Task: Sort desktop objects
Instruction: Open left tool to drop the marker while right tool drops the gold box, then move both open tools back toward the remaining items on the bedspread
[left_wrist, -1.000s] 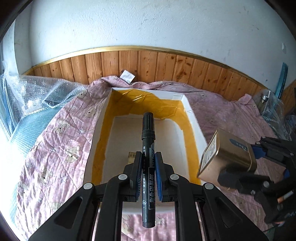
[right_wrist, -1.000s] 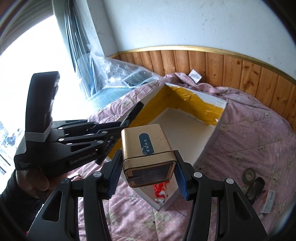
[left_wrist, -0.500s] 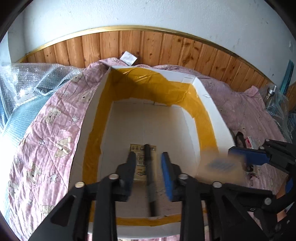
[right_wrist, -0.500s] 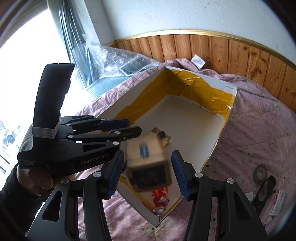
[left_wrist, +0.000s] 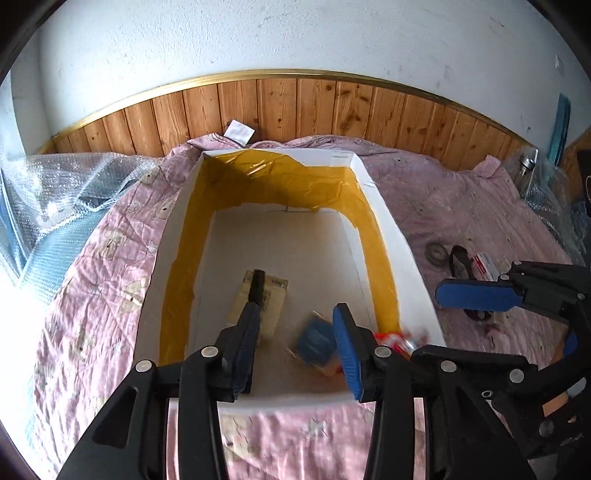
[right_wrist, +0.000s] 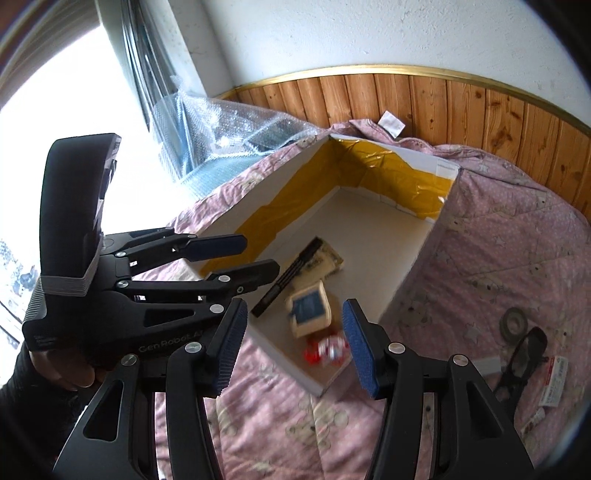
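— Both are empty now, aren't they?

— Yes. The left hand-held gripper (left_wrist: 295, 347) has its blue pads spread wide with nothing between them, and the right hand-held gripper (right_wrist: 291, 347) is released just the same. Each hangs over the near end of the white box (left_wrist: 402, 251), the one lined with yellow tape.

— And the things?

— Down in the box. The black marker (right_wrist: 291, 275) lies just ahead of the left hand-held gripper's fingers, slanting across a flat paper packet (right_wrist: 327, 258) on the box floor. The gold tin (right_wrist: 308, 312) with the blue label sits right below and ahead of the right hand-held gripper, close beside the marker; it looks blurred, so I can't say it has settled. A red and white wrapper (right_wrist: 327, 349) lies in the near corner, touching or almost touching the tin.

— So is the sorting finished?

— I'd judge not. Out on the pink quilt (right_wrist: 498, 258), off to the right of the right hand-held gripper and well apart from the box, I see a roll of dark tape (right_wrist: 514, 321), a pair of black glasses (right_wrist: 521, 354), a small printed carton (right_wrist: 552, 382) and a little tube (right_wrist: 532, 421) near it. Those look like the remaining work. Roughly halfway, I'd guess.
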